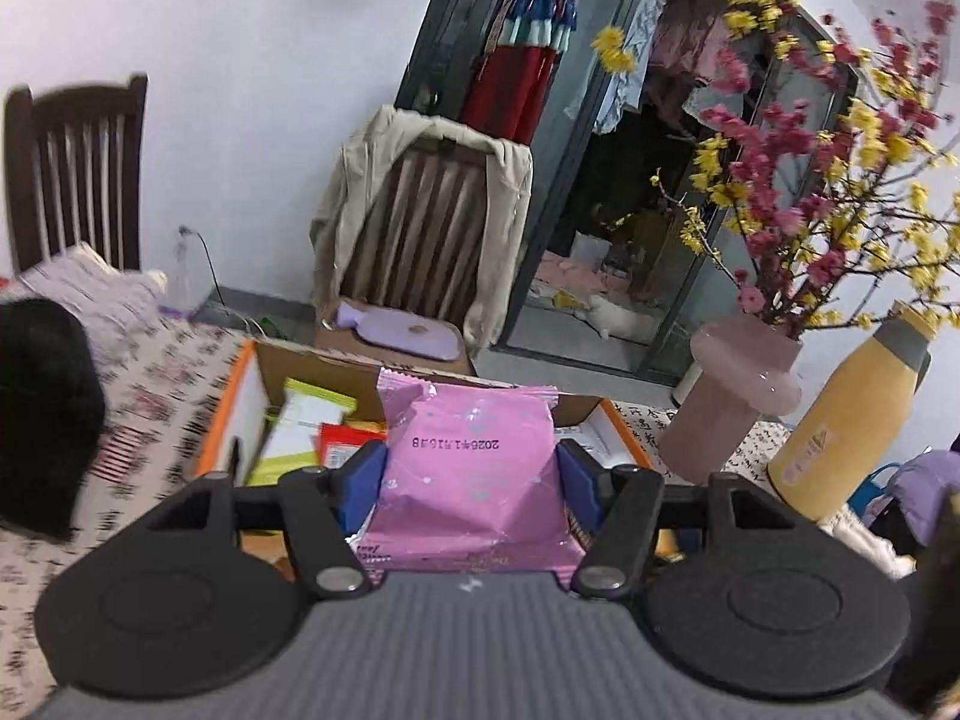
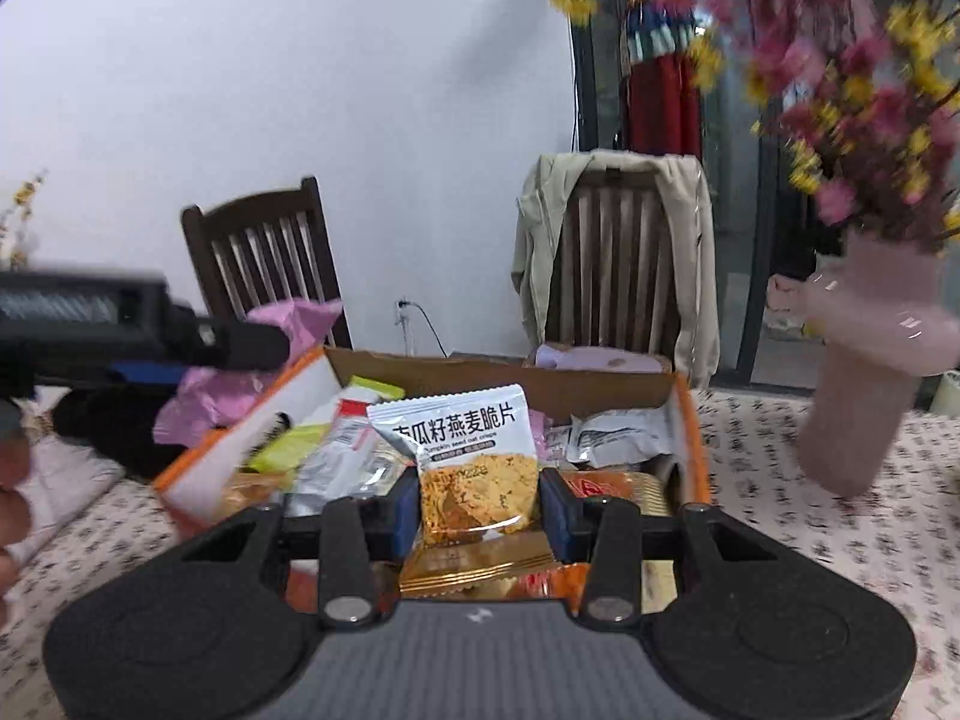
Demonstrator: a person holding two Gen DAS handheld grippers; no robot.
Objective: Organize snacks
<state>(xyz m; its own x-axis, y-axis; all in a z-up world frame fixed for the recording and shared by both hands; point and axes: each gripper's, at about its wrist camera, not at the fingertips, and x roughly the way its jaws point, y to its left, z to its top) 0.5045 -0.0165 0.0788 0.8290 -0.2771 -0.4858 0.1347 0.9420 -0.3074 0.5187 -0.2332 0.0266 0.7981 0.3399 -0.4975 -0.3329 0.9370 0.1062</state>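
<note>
My left gripper [image 1: 473,483] is shut on a pink snack packet [image 1: 471,468], its blue pads pressing both sides. In the right wrist view that same left gripper [image 2: 198,360] shows at the left, with the pink snack packet [image 2: 240,360] crumpled in it beside the box's left flap. My right gripper [image 2: 479,504] is shut on a white oat crisp packet [image 2: 477,468] with a clear window. Behind both packets stands an open cardboard box [image 1: 336,369] [image 2: 480,375] with orange-edged flaps, holding several snack packets.
A pink vase [image 1: 732,402] [image 2: 864,384] of red and yellow flowers stands right of the box. A yellow bottle [image 1: 852,414] is further right. Two wooden chairs [image 2: 270,264] stand behind the table, one draped with a beige jacket [image 1: 420,228]. A black object [image 1: 42,414] lies at the left.
</note>
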